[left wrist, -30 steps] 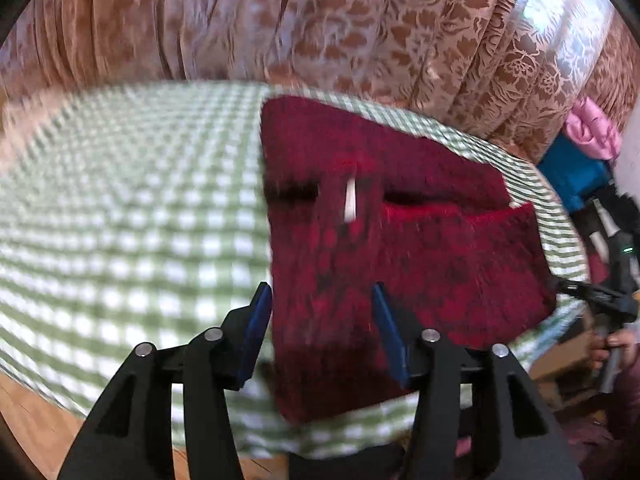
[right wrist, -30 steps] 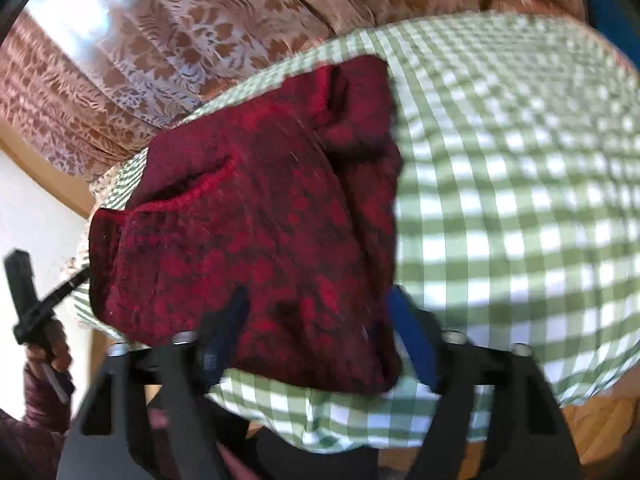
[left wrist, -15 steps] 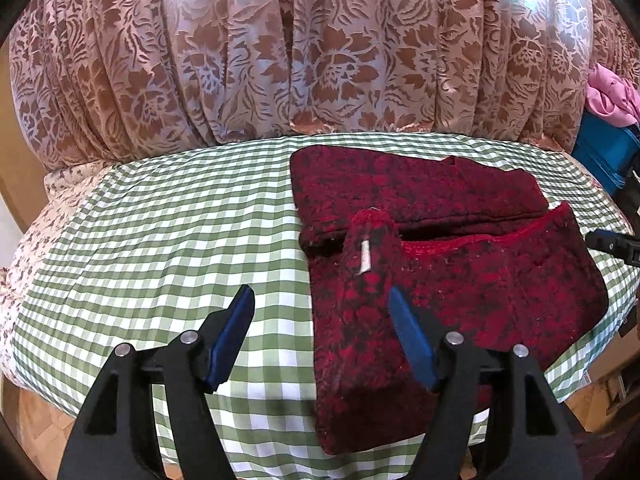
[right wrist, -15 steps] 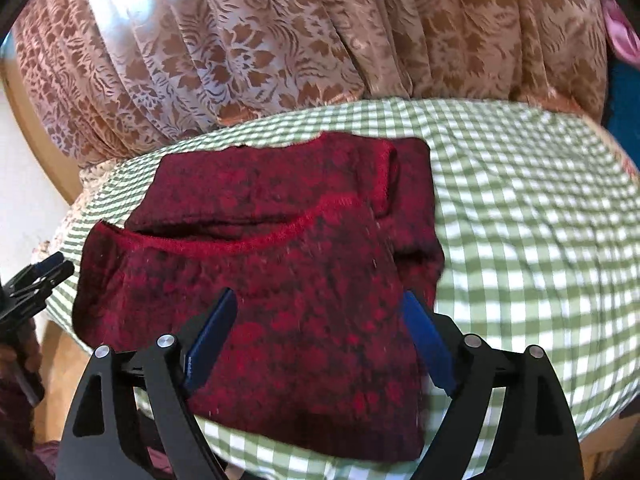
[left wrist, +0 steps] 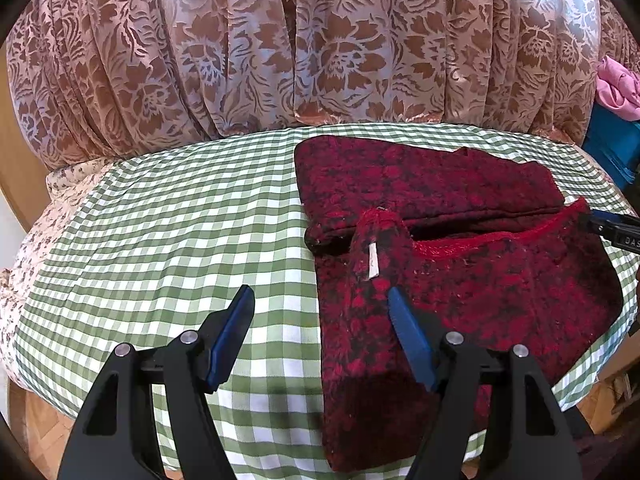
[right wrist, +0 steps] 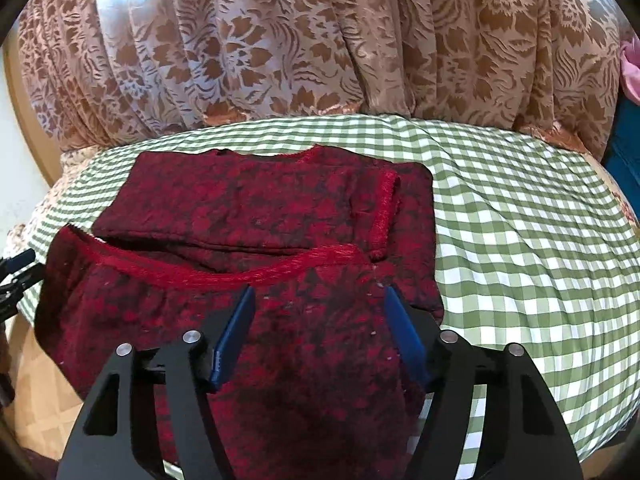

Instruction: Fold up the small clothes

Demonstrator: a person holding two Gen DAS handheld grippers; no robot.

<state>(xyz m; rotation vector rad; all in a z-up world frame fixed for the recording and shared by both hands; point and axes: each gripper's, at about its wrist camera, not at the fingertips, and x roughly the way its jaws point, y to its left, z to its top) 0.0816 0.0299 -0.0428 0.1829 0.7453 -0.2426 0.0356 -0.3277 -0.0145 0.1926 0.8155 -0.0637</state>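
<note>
Sweater (left wrist: 460,280), dark red with a black pattern, lies partly folded on the green-checked tablecloth (left wrist: 160,240), toward the cloth's right side in the left wrist view, with the near hem reaching the table's front edge. A second ago both cameras sat low and close over the knit, and the left gripper's jaws stood narrower; now both views look from higher and farther back, and the whole garment shows. A sleeve (left wrist: 376,248) is laid over the body on the sweater's left side, its cuff at the bright red neckline (right wrist: 224,276); the far portion lies as a flat band beyond that neckline. I judge a sleeve fold has just been set down and released, so the next step is likely another fold across the body.

The left gripper (left wrist: 320,332) hangs with its jaws set wide and nothing between them: one blue finger (left wrist: 230,336) is over bare cloth, the other over the sweater's left edge, not pressing it. The right gripper (right wrist: 316,336) is above the sweater's near half; its jaws are closing, with knit seen in the gap below them but no pad pinching it.

A small white tag (left wrist: 373,261) shows on the folded sleeve; no print on it can be read. At the sweater's right edge, the other tool's black tip (left wrist: 616,230) carries white letters, of which only "DAS" is legible.
</note>
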